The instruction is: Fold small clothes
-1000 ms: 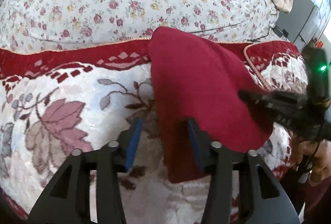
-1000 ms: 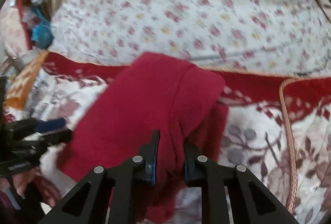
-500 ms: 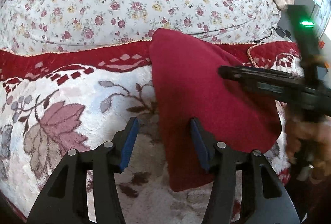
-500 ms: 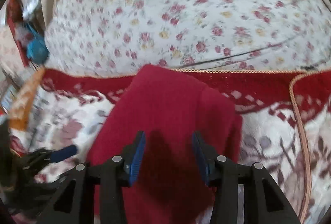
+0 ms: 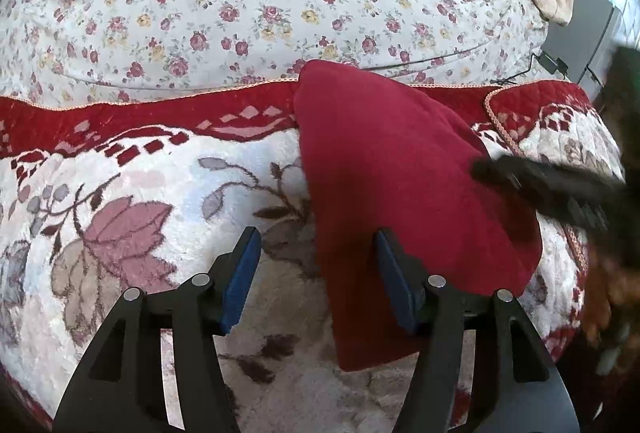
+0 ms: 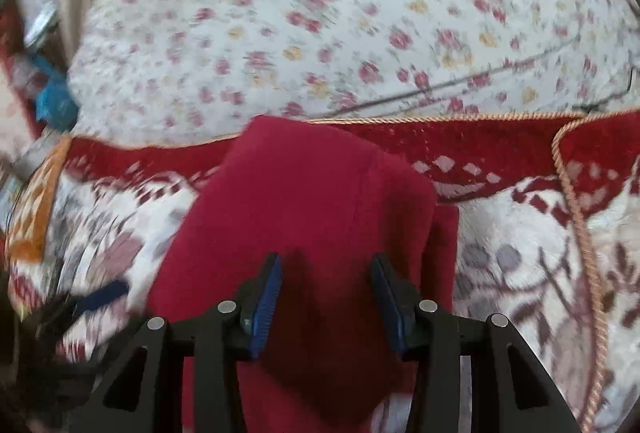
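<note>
**op:** Checked for logos or writing first and I can't read any on the rig or the fabric. The red cloth (image 5: 404,193) is lying folded on the patterned rug (image 5: 140,201), with its far tip up against the rug's red border where the flowered bedspread (image 5: 256,1) starts.

**reply:** What are your tongs doing?

**op:** My left gripper (image 5: 316,253) is spread wide. Its right blue pad (image 5: 394,289) sits over the near left edge of the cloth and the left one is over bare rug, pinching nothing. My right gripper (image 6: 326,273) is spread too, hanging over the near part of the cloth with nothing between the pads. From the left camera the right gripper (image 5: 540,189) is just a dark blur at the right edge of the cloth.

**reply:** Anything different from a second ago?

**op:** Yeah. A second back the right gripper was pinched on a bunched fold of the cloth; half a second ago it had already let go, and now the top layer lies flatter. The left one has stayed open the whole time and has backed off a bit toward me. The right camera view is smeared, so it's moving.
</note>
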Available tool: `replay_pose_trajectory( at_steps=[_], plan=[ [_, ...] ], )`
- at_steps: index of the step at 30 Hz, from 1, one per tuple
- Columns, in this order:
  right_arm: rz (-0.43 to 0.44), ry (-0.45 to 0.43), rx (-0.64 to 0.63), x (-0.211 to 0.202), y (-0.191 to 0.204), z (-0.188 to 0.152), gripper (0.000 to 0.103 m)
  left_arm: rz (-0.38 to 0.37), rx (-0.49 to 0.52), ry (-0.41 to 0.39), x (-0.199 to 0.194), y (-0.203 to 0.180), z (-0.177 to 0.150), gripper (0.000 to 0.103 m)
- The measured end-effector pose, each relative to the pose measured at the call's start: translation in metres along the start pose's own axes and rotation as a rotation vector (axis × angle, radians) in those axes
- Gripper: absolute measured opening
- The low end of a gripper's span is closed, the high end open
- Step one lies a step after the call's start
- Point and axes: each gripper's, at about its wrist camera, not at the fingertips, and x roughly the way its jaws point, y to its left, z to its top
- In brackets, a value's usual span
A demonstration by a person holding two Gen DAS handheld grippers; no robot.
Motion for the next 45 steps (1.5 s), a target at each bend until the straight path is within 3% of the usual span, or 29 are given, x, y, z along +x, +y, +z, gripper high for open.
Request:
replay_pose_trajectory(
  at_steps=[3,8,11,16,20,25,30,35,45],
  plan=[
    [-0.001,-0.003,-0.032,-0.018,0.010,-0.027,0.044,0.007,0.001,-0.004,0.000,-0.001,-0.002,0.060],
    [-0.063,0.024,-0.113,-0.010,0.019,-0.060,0.044,0.025,0.006,-0.013,-0.001,-0.003,-0.007,0.060],
    [-0.061,0.028,-0.078,-0.021,0.018,-0.060,0.044,0.025,0.001,-0.013,-0.002,-0.002,-0.008,0.060],
    [-0.045,-0.038,-0.002,-0.036,0.013,-0.055,0.044,0.024,-0.001,-0.013,-0.002,-0.001,-0.008,0.060],
    [-0.097,0.004,0.004,-0.014,0.010,-0.061,0.045,0.028,0.006,-0.015,-0.001,-0.002,-0.008,0.060],
    [-0.113,-0.005,-0.011,-0.023,0.015,-0.062,0.045,0.032,0.003,-0.015,-0.001,-0.002,-0.008,0.060],
    [-0.104,-0.072,0.019,-0.039,0.014,-0.053,0.047,0.033,0.005,-0.015,-0.001,-0.002,-0.008,0.060],
    [-0.119,-0.003,0.081,-0.008,-0.005,-0.056,0.050,0.030,0.008,-0.017,-0.001,-0.001,-0.007,0.061],
    [-0.072,-0.024,0.121,-0.015,-0.013,-0.056,0.057,0.019,-0.021,-0.009,0.000,0.003,-0.007,0.066]
  ],
)
